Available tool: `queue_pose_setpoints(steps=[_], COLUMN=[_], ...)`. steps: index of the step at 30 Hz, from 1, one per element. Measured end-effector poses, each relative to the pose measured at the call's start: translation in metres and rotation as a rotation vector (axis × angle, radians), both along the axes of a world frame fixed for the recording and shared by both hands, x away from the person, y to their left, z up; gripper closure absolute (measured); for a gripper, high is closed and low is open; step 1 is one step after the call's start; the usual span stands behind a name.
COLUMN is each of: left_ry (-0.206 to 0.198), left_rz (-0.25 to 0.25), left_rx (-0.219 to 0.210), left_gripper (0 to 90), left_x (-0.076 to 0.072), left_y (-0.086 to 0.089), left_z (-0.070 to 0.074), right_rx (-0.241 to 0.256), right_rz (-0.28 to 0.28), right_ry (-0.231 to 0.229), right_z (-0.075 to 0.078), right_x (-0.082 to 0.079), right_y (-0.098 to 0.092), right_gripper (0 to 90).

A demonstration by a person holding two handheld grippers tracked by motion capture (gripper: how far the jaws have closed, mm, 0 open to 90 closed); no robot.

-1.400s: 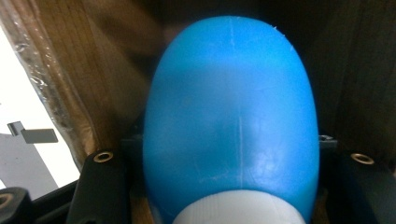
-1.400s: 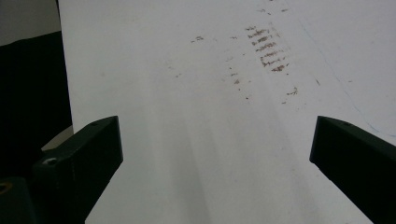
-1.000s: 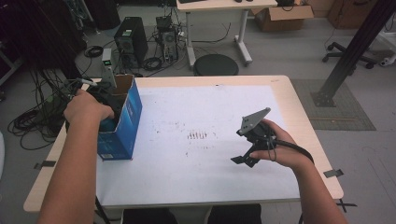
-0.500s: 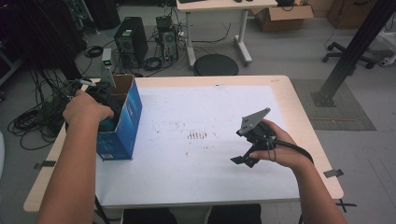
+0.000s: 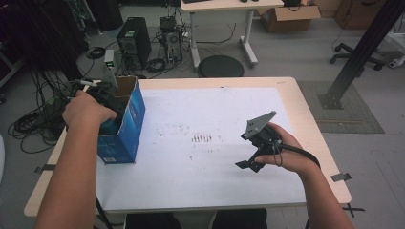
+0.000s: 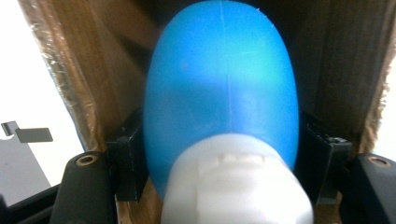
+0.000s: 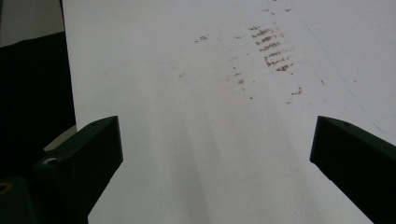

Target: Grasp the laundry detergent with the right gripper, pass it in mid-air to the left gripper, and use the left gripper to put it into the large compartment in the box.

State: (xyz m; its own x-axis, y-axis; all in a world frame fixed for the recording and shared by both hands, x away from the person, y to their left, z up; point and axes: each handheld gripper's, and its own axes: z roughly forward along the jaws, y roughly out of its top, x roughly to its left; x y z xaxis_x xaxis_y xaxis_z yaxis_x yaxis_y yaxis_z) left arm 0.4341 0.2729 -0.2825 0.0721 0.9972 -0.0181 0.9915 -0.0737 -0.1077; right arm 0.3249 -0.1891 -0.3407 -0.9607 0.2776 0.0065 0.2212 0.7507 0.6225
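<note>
Bottle [image 6: 222, 88], blue with a white cap, sits pinched in our left gripper [image 5: 102, 93] inside the open blue box [image 5: 125, 128] at the table's [image 5: 305, 114] left edge; our right gripper [image 7: 219, 154] hovers spread over the smudged white tabletop.

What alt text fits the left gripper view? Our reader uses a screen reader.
A blue bottle with a white cap sits clamped between the left hand-held gripper jaws, inside a brown cardboard box.
</note>
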Motion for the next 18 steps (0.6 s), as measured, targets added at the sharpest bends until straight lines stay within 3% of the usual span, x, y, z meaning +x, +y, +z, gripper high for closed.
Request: queue_pose_setpoints(steps=[7, 18], left_ry=[-0.019, -0.053], left_rz=[0.003, 0.010], left_rx=[0.011, 0.004], left_gripper=[31.4, 23.6], left_x=[-0.004, -0.016], left_y=[-0.001, 0.001], left_z=[0.011, 0.034], right_rx=[0.003, 0.009], right_rz=[0.004, 0.013], right_ry=[-0.005, -0.018], right_z=[0.003, 0.008], right_x=[-0.001, -0.004], right_y=[0.000, 0.003], right_gripper=[2.6, 2.6])
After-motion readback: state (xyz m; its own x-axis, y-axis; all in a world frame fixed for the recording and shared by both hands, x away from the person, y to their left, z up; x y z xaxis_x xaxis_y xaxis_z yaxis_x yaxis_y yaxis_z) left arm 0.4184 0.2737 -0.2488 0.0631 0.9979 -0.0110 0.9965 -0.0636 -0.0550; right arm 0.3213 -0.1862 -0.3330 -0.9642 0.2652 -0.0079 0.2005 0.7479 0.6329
